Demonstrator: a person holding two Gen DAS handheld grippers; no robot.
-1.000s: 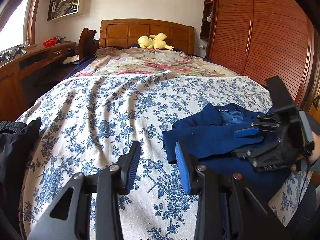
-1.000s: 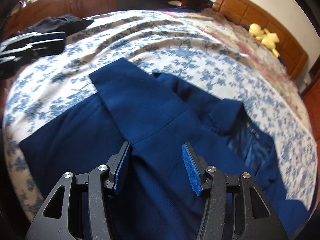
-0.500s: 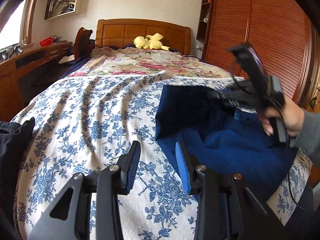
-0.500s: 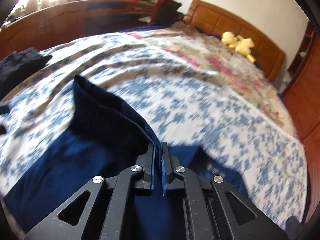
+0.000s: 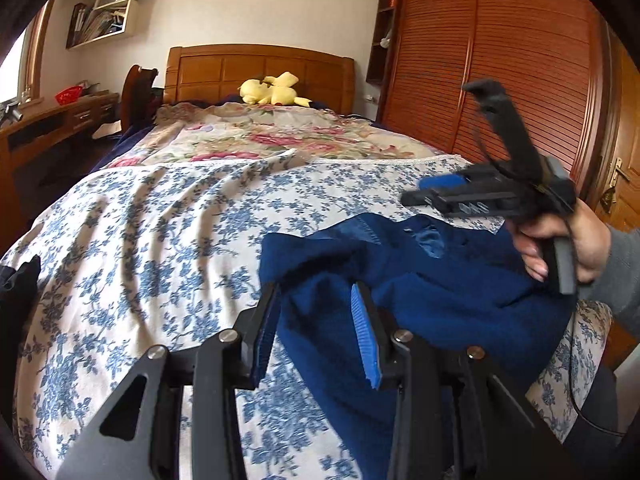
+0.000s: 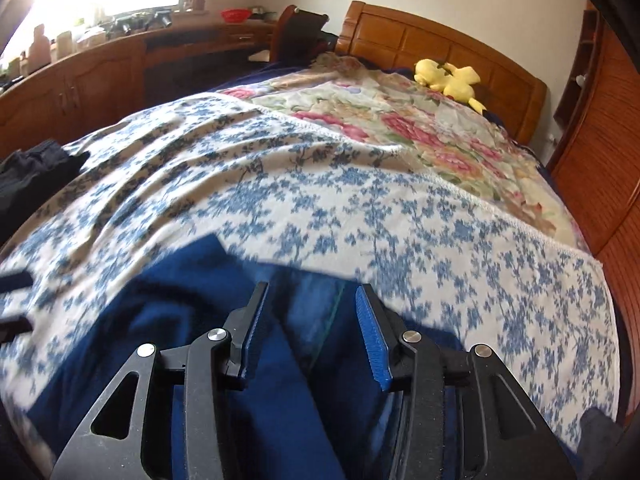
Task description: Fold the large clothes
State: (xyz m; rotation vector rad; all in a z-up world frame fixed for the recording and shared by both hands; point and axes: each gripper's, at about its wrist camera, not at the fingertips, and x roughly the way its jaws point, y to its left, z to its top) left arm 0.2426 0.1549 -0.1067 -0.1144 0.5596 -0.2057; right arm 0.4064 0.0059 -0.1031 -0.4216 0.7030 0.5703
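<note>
A wrinkled blue-floral bedspread (image 5: 160,240) covers the bed. At its 5 o'clock edge lies a rumpled, matte navy garment (image 5: 420,280). Above it, the left gripper (image 5: 316,312) and right gripper (image 6: 312,320) both gape wide, holding nothing.

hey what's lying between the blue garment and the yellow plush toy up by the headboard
Only bedding: the blue-flowered cover, then the pink floral quilt, between blue garment and plush toy. Both wrist views show it.
</note>
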